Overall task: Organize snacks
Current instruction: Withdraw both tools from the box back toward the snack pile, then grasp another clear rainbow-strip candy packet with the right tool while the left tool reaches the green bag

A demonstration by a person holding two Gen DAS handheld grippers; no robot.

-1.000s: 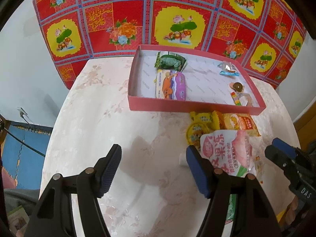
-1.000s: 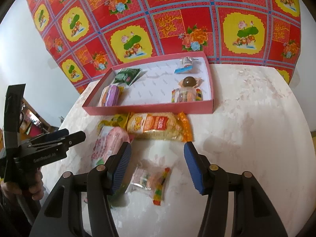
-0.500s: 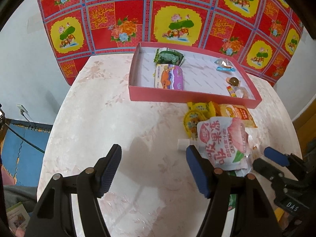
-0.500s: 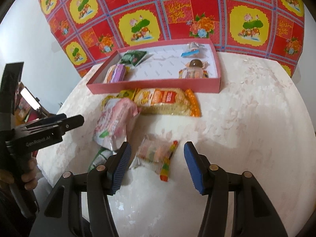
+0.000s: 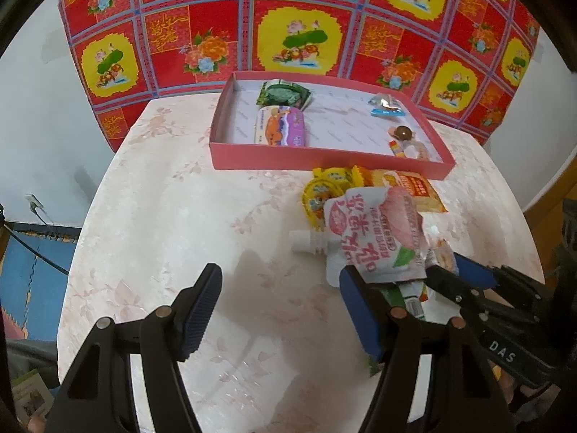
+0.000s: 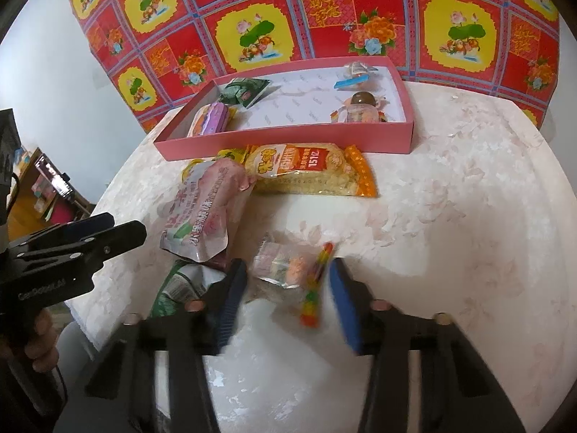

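My right gripper point(image 6: 285, 299) is closing its jaws around the clear candy packet point(image 6: 288, 265) (rainbow strip along one edge), which lies on the table point(image 6: 450, 216) between the pads, not yet visibly pinched. My left gripper point(image 5: 277, 310) hangs with its jaws apart over bare tabletop, beside the pink jelly pouch point(image 5: 375, 231). The red tray point(image 6: 288, 140) sits behind them.

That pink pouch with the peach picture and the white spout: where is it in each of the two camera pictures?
Left wrist view: the pink pouch lies right of centre, spout pointing left, partly over other packets.
Right wrist view: the pouch lies left of centre, beside the orange packet.
Shared landmark: the pink tray, farther back on the table.
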